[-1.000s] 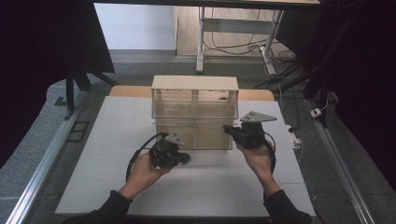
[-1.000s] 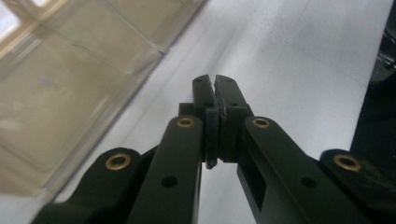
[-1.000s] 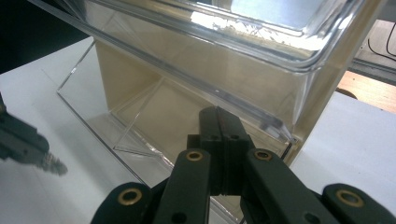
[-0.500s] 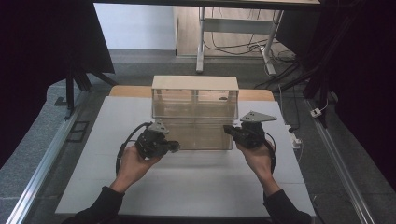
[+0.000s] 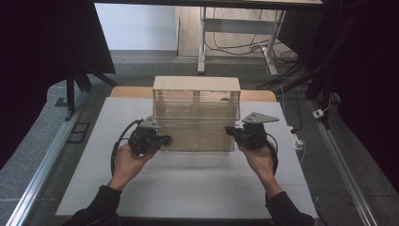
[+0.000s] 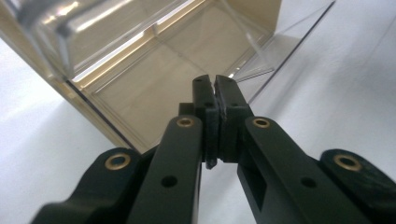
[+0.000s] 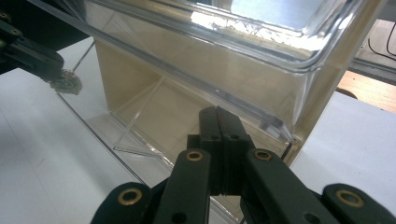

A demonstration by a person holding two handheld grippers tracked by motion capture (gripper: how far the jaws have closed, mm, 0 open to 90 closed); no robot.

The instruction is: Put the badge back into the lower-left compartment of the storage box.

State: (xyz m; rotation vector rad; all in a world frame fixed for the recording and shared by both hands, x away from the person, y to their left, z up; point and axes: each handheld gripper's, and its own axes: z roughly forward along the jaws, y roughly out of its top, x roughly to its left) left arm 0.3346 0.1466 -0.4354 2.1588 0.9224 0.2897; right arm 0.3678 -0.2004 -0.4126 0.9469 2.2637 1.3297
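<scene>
A cream cabinet (image 5: 196, 84) with clear plastic drawers stands at the middle of the white table (image 5: 188, 188). Its lower clear drawer (image 5: 197, 136) juts out toward me. My left gripper (image 5: 165, 140) is at that drawer's front left corner, jaws pressed together with nothing between them. In the left gripper view, the left gripper (image 6: 215, 86) points into the clear drawer (image 6: 154, 84). My right gripper (image 5: 228, 130) is at the drawer's front right corner, also shut and empty. In the right gripper view, the right gripper (image 7: 220, 116) sits just below the upper clear drawer (image 7: 210, 28), beside the cream side wall (image 7: 327, 93).
A wooden board (image 5: 127, 92) shows behind the cabinet. Metal rails (image 5: 47, 160) run along both sides of the table. Desk legs (image 5: 202, 42) and loose cables (image 5: 244, 47) lie on the floor beyond. A white plug (image 5: 319, 113) hangs off the right edge.
My left hand has carried its gripper left and away from me, to the drawer's left corner. The right hand has kept still. Both grippers stayed shut.
</scene>
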